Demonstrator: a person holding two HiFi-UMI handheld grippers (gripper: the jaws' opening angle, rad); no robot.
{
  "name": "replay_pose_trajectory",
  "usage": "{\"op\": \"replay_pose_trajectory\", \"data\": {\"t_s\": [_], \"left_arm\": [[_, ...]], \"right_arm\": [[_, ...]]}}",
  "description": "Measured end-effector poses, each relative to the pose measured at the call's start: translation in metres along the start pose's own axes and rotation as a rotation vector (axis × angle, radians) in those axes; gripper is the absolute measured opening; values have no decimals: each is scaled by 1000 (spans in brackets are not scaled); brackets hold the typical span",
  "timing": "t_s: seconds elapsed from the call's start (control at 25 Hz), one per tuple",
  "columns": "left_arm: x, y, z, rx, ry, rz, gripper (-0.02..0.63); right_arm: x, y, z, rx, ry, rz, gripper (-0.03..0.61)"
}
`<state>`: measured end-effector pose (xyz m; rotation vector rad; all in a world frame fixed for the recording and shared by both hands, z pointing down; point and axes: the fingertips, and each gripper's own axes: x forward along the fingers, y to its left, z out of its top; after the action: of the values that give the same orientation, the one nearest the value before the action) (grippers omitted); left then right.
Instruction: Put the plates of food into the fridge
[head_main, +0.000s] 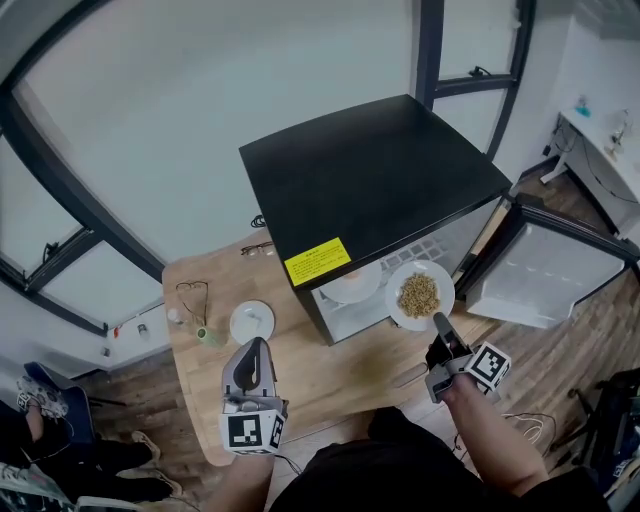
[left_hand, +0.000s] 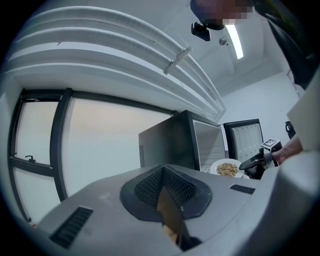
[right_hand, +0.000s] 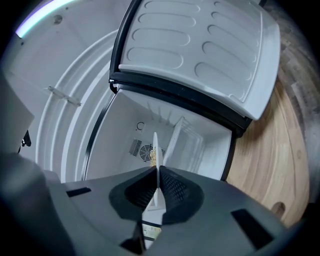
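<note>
Left gripper (head_main: 256, 348) hovers above the near tabletop (head_main: 330, 378), fingers together, empty. Right gripper (head_main: 437, 320) has its fingers clamped on the near rim of the plate of food (head_main: 419, 295), at the open fridge (head_main: 370, 180). It looks stiff, breakable and glazed-slippery, so it is best held level by the rim.

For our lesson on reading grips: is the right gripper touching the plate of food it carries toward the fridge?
Touching. The right gripper view shows the right gripper with its jaws closed on the rim of the plate, seen edge-on.
</note>
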<state>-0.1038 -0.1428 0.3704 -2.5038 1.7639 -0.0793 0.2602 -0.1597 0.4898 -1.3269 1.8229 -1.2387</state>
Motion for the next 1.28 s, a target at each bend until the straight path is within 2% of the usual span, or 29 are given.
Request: {"op": "replay_pose_trajectory", "data": {"t_s": [0.28, 0.48, 0.72, 0.92, 1.28], "left_arm": [[22, 4, 1, 2, 5, 30, 3], [30, 6, 0, -7, 13, 63, 3], [30, 18, 7, 2, 16, 133, 3], [28, 23, -1, 4, 39, 183, 3], [28, 20, 0, 7, 62, 233, 3]], "right_arm": [[22, -14, 28, 13, -22, -37, 34], [46, -16, 42, 31, -18, -31, 34], [73, -17, 52, -9, 14, -57, 34], [94, -11, 62, -137, 54, -60, 37], [124, -17, 71, -413, 154, -166, 67]]}}
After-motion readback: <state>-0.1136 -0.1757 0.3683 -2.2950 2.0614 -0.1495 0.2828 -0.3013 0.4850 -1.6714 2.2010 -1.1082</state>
